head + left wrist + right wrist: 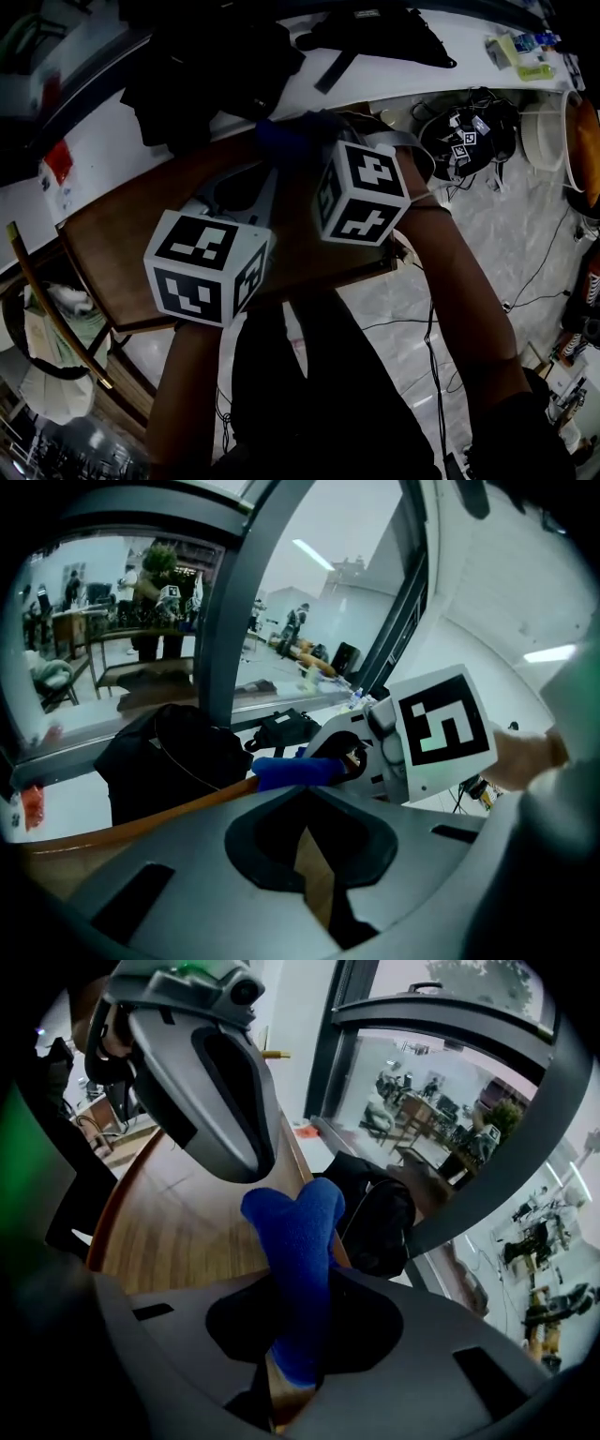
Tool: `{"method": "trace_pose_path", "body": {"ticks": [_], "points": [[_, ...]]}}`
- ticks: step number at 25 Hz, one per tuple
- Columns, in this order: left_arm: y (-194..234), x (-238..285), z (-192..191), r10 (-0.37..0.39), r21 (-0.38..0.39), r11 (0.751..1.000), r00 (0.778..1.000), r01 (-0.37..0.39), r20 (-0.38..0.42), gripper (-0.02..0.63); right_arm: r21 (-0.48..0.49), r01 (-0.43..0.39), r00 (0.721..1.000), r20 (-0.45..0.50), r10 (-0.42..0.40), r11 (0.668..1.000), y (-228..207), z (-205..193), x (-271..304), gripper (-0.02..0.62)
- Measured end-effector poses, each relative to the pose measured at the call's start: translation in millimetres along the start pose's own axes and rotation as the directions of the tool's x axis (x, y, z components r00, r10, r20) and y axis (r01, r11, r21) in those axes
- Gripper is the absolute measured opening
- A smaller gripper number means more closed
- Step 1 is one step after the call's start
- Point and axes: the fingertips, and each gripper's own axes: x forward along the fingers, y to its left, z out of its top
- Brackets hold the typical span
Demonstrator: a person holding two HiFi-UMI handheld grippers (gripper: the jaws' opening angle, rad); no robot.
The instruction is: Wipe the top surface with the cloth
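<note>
A blue cloth (298, 1241) stands up from between the jaws of my right gripper (302, 1288), which is shut on it. In the head view the cloth (291, 141) sits at the far edge of the brown wooden table top (122, 244), just past the right gripper's marker cube (361, 192). My left gripper (305, 794) is beside it to the left, over the table, jaws together with only a thin slit and nothing held. From the left gripper view, the cloth (291, 772) pokes out of the right gripper (356, 752) just ahead.
A black bag (206, 66) lies on the white ledge (394, 66) behind the table, close to the cloth. Cables and a black device with markers (464, 136) lie on the floor to the right. A chair (56, 319) stands at the left.
</note>
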Motion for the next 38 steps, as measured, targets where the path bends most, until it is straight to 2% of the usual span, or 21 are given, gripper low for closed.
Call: {"method": "trace_pose_path", "body": {"ticks": [6, 16, 24, 31, 38], "points": [[-4.8, 1.5, -9.7, -0.026, 0.0, 1.0, 0.999, 0.026, -0.032, 0.011, 0.005, -0.067, 0.998, -0.019, 0.067, 0.998, 17.9, -4.6, -5.6, 0.091], [-28.9, -14.4, -49.1, -0.097, -0.008, 0.995, 0.992, 0.096, -0.086, 0.011, 0.03, -0.225, 0.971, -0.074, 0.227, 0.974, 114.3, -22.2, -28.5, 0.091], [-64.0, -27.3, -96.1, -0.184, 0.004, 0.982, 0.967, 0.188, -0.176, 0.011, 0.039, -0.381, 0.916, -0.121, 0.383, 0.924, 187.9, -30.6, -48.0, 0.091], [-78.0, -33.5, -115.8, -0.211, -0.012, 0.977, 0.954, 0.214, -0.213, 0.011, 0.101, -0.494, 0.856, -0.121, 0.503, 0.864, 208.2, -34.4, -55.4, 0.091], [-86.8, -34.0, -112.5, -0.216, 0.029, 0.974, 0.953, 0.227, -0.213, 0.011, 0.132, -0.579, 0.796, -0.125, 0.593, 0.805, 222.9, -38.3, -62.1, 0.089]]}}
